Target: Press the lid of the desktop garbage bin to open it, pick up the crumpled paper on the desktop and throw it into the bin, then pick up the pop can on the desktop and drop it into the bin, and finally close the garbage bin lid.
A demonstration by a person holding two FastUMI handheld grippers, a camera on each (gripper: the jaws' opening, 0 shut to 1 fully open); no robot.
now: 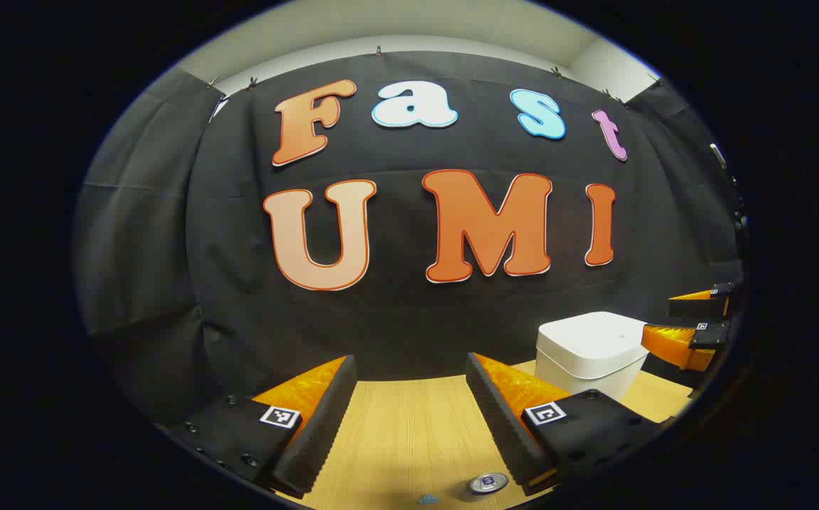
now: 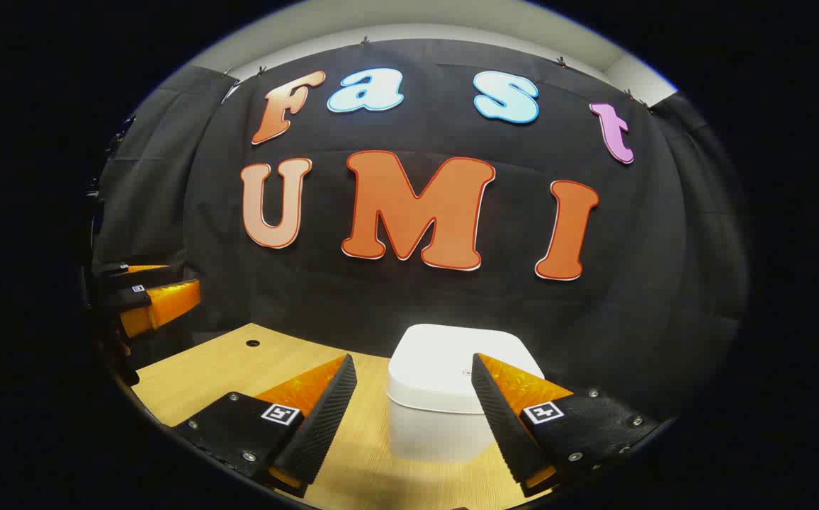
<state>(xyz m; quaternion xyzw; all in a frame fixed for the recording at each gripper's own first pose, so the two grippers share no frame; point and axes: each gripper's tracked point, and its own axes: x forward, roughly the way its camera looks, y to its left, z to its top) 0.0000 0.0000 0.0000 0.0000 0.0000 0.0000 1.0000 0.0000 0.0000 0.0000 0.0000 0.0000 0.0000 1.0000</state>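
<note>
While lid sits closed, bin [image 2: 452, 397] beyond right hand-held gripper [image 2: 413, 414] | fingers apart

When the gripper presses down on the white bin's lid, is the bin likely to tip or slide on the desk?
The bin looks squat and wide with rounded corners, so tipping seems unlikely under a downward press. It appears to be light plastic standing on the smooth wooden desktop, so an off-centre or sideways push might slide it. The right gripper is open and lined up with it.

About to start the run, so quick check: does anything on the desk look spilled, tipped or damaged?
Nothing stands out. The white bin sits level with its lid shut, and the pop can stands upright on the wooden desk.
</note>
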